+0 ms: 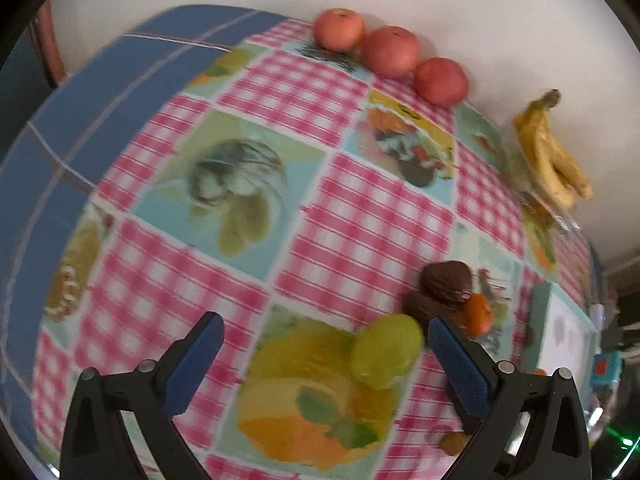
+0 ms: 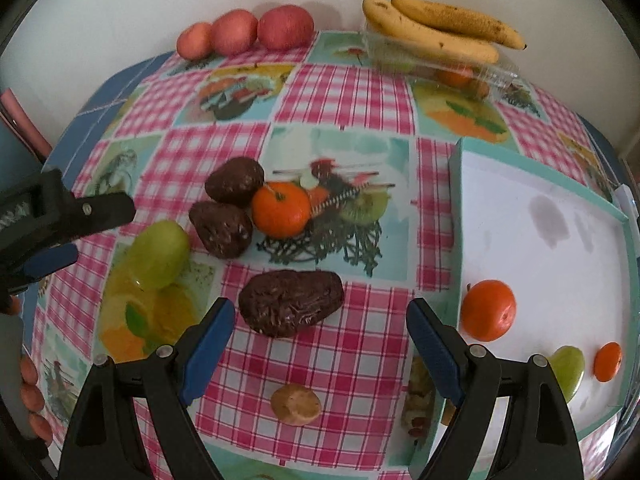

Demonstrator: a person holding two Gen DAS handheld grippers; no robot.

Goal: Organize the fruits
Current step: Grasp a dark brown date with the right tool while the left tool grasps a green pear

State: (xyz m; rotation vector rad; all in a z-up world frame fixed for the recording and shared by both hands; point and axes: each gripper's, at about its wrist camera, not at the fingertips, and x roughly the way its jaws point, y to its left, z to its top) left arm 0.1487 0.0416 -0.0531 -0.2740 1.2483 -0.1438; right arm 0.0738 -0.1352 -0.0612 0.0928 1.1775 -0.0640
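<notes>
The right gripper (image 2: 320, 344) is spread wide and empty, low over the tablecloth (image 2: 352, 92), with a dark wrinkled fruit (image 2: 291, 303) lying just ahead between its fingers. To take it well, I would judge it best to come down square so both blue pads (image 2: 208, 350) meet its long sides, then close gently, since the skin looks soft.

The left gripper (image 1: 324, 356) is also released and holds nothing; a green fruit (image 1: 386, 350) sits just inside its right finger, so it should shift sideways to centre the fruit first.

To the right, a white tray (image 2: 532, 184) with a teal rim holds a tangerine (image 2: 487, 310), a smaller orange fruit (image 2: 608, 361) and a green fruit, well spaced. A clear plastic box (image 2: 444, 66) at the wall carries bananas (image 2: 432, 26) on top.
</notes>
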